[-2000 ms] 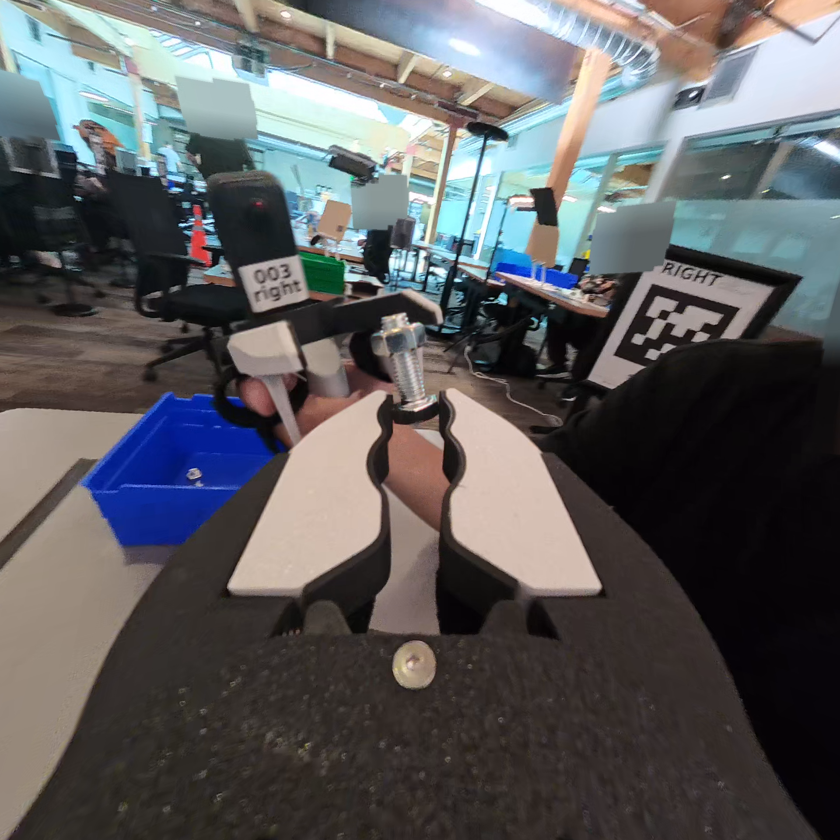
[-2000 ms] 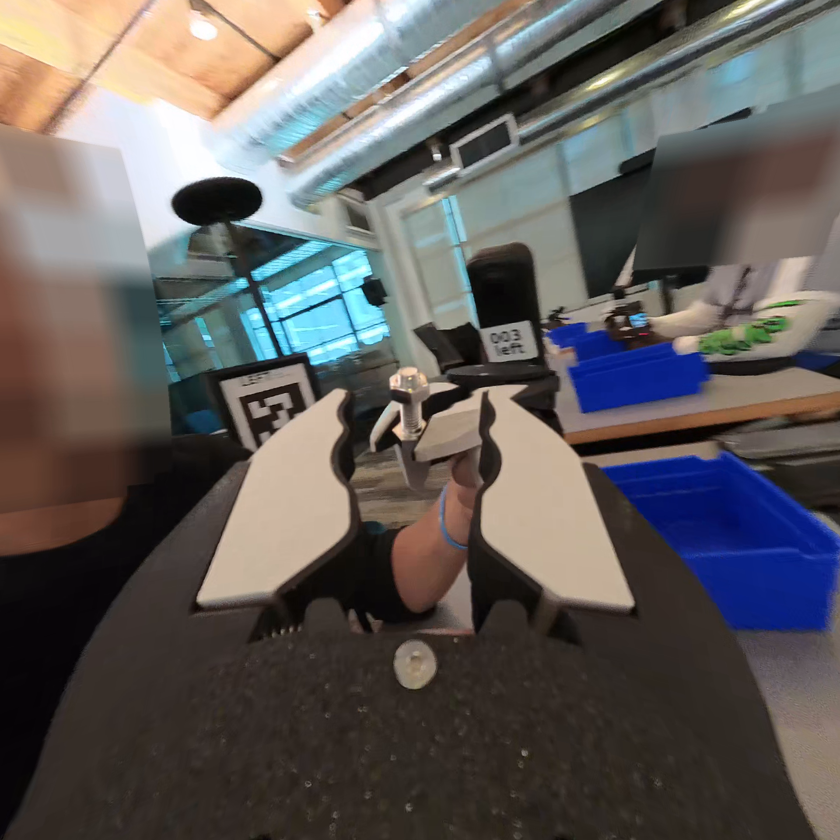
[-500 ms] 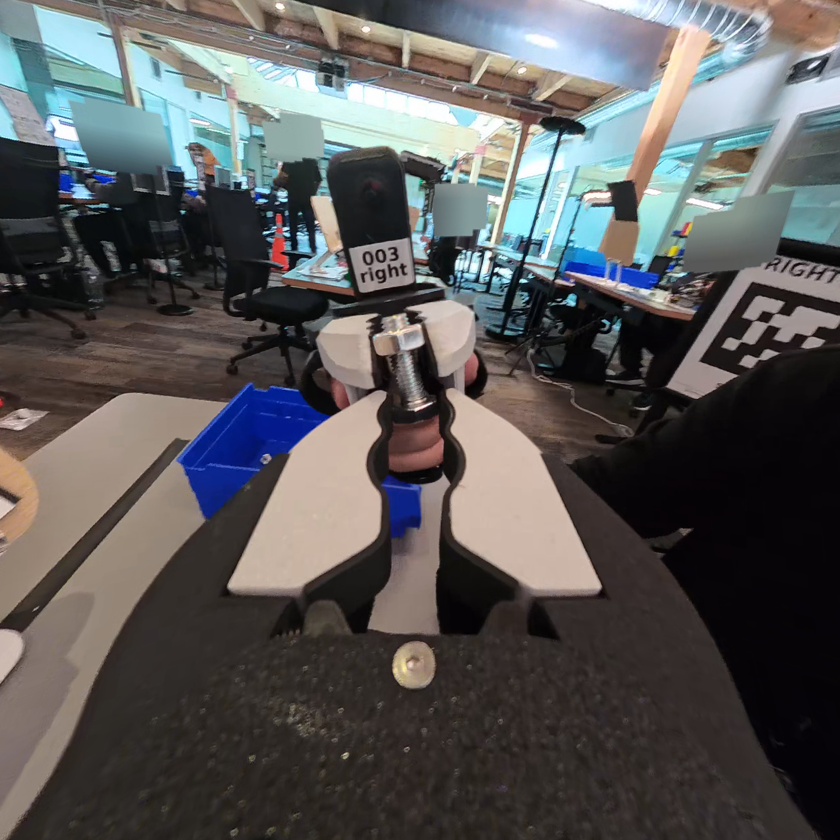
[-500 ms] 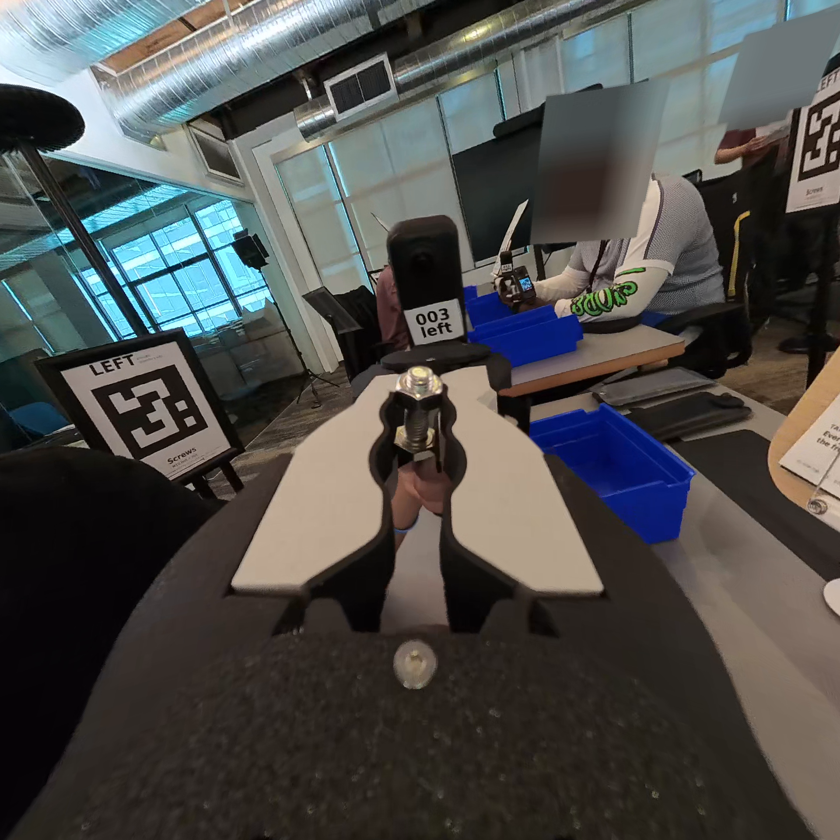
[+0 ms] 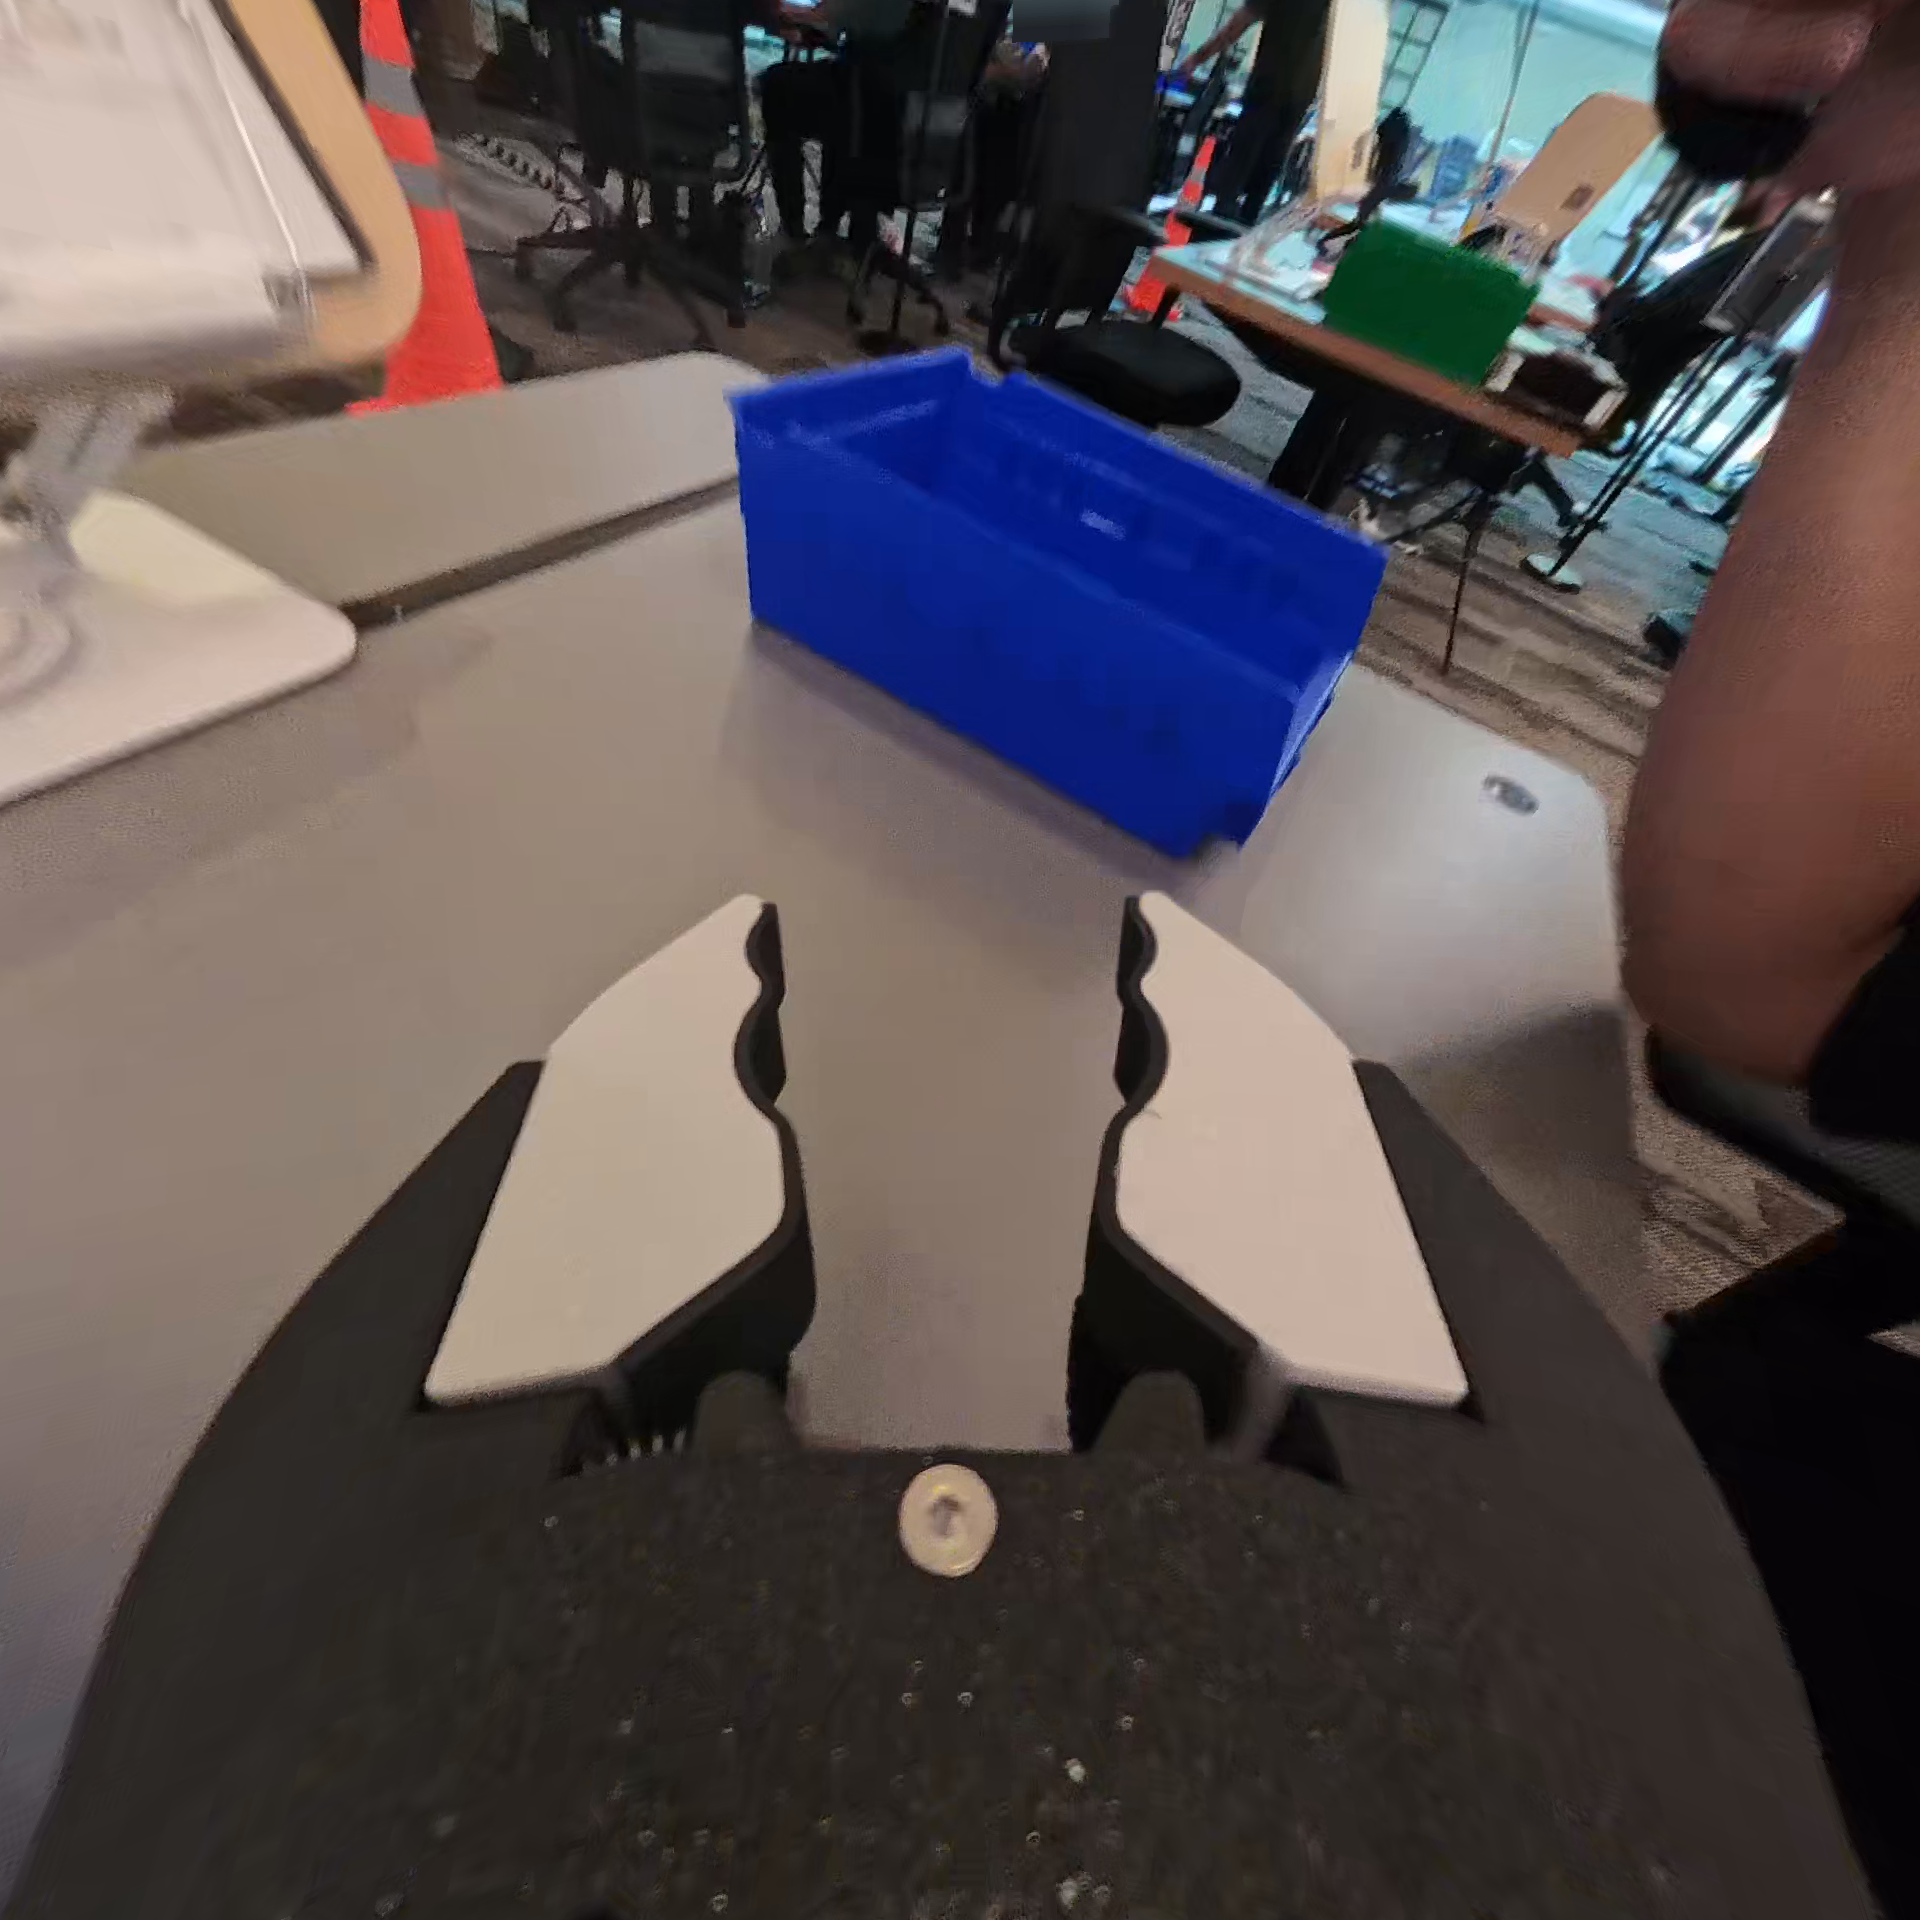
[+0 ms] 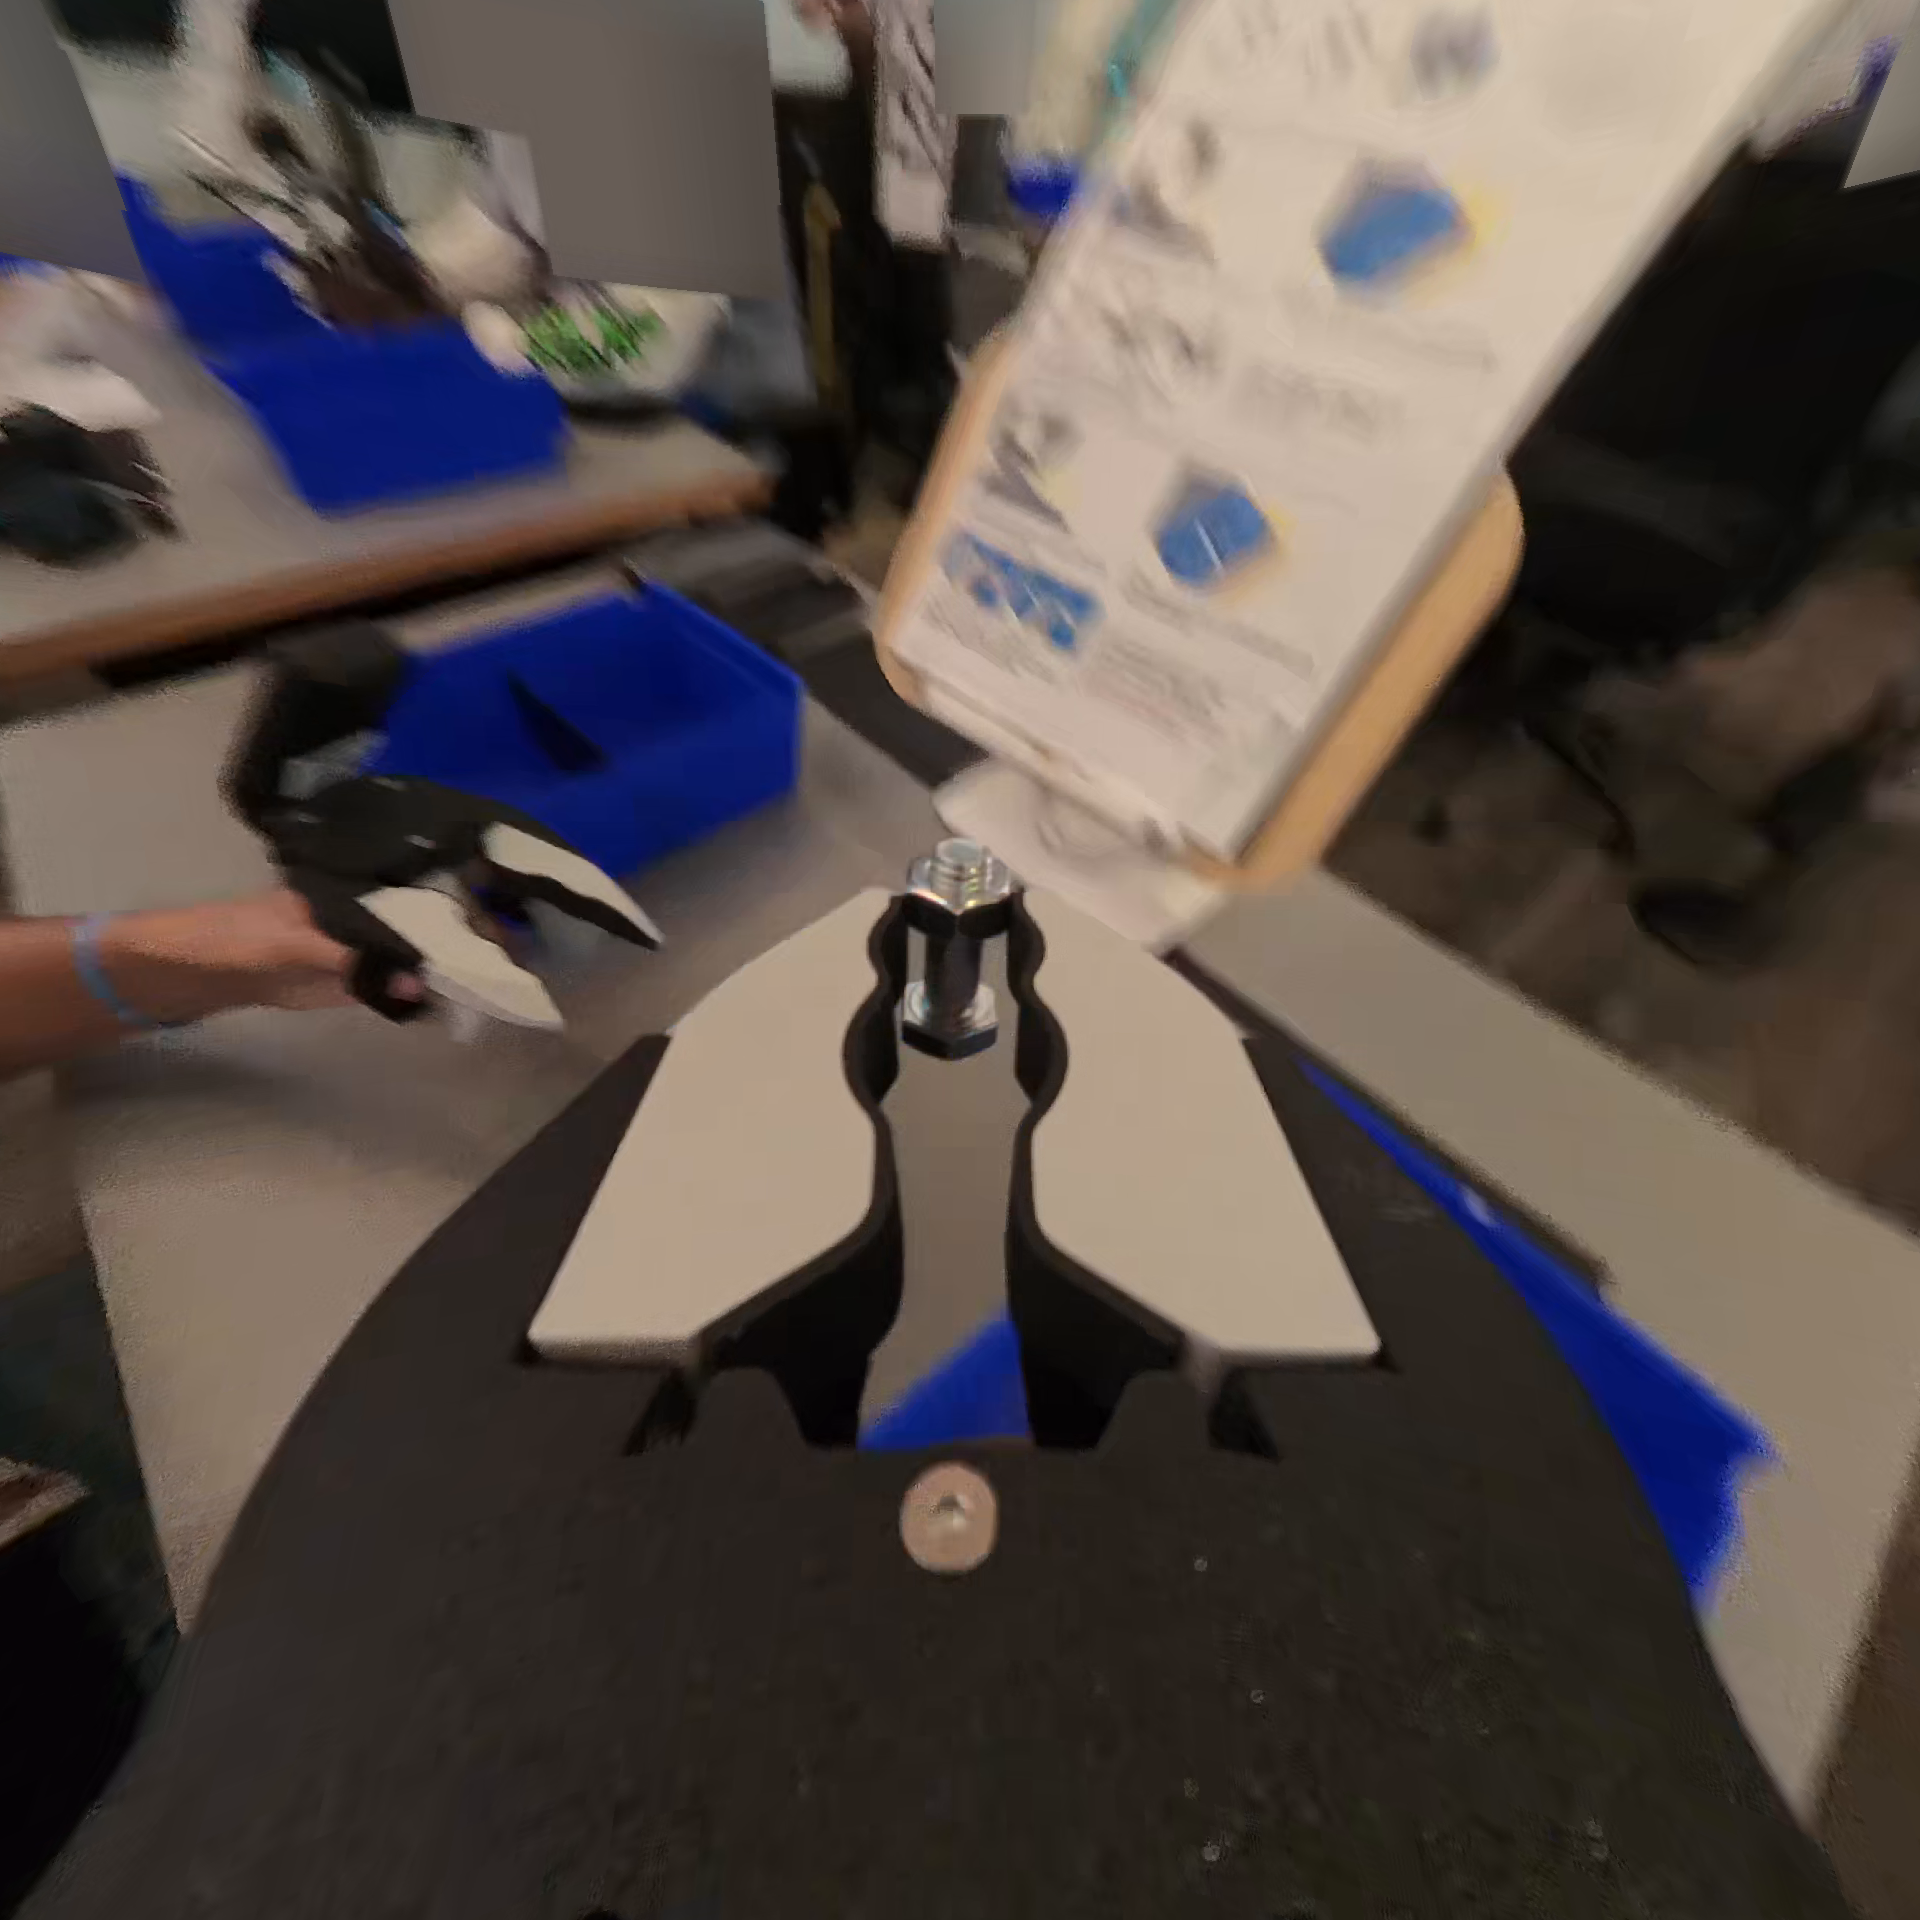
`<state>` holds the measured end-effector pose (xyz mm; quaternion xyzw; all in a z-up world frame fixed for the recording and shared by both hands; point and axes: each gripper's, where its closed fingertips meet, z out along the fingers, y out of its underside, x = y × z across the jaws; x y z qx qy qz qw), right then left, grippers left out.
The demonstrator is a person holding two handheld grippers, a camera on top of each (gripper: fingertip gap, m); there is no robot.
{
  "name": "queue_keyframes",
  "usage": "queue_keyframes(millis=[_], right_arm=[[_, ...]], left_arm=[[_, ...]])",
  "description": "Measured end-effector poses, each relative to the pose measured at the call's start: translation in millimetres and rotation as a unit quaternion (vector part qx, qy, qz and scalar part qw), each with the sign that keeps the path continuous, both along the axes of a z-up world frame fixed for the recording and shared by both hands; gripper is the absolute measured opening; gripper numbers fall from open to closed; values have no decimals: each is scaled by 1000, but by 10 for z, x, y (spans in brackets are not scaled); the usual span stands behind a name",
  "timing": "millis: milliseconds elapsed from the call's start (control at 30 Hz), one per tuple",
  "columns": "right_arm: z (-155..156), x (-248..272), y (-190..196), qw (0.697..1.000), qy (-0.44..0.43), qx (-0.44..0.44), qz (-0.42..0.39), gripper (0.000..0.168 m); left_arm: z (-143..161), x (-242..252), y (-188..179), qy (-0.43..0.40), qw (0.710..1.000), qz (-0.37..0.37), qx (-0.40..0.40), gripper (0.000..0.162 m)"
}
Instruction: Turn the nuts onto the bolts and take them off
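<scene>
Grey table [image 5: 520,748] up front, white stand base [image 5: 156,665] at left. Orange cone [image 5: 426,260], black office chairs [image 5: 1132,364], wooden desk [image 5: 1382,374] with green box [image 5: 1423,291] behind. Dark floor [image 6: 1714,831], possibly carpet; heavily blurred.

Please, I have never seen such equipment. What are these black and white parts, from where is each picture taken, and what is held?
A person holds two hand-held grippers, each with a camera looking forward along its black-edged white jaws. In the left wrist view, the left gripper is open and empty above the grey table, facing a blue plastic bin. In the right wrist view, the right gripper is shut on a silver metal bolt with a hexagonal nut threaded on it. The same left gripper appears there farther off, near a second blue bin. A blurred printed board on a wooden backing stands behind.
</scene>
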<state>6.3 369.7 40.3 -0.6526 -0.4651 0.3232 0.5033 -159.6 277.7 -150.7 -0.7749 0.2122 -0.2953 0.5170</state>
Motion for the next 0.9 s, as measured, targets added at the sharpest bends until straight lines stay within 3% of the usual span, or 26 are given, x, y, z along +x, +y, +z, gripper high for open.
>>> queue_keyframes(millis=[100,200,267,333,433,667,733,800,900], right_arm=[[-880,456,493,980,-136,-102,-100,18],[-1792,777,945,942,-230,-152,-191,18],[-2331,805,1021,920,-264,-212,-198,18],[-2711,821,1069,899,-297,-248,-204,18],[-3035,984,1211,865,-360,-253,-242,18],[-3153,1001,1333,860,-361,-266,-244,18],[-3121,1009,1327,864,-355,-266,-237,34],[-2876,1036,1337,884,-314,-243,-247,37],[-2094,942,1192,940,-173,-161,-245,39]], left_arm=[[-368,10,-160,1,1000,-4,2,61],[-490,8,-194,9,1000,-7,14,60],[-510,22,-188,15,1000,-11,18,60],[-556,25,-170,24,1000,-12,16,59],[-579,38,-192,11,1000,-18,7,59],[-519,-24,-204,17,1000,-15,14,59],[-515,-36,-211,15,1000,-16,12,59],[-516,-28,-225,12,1000,-19,8,59],[-510,-3,-252,21,999,-23,12,59]])
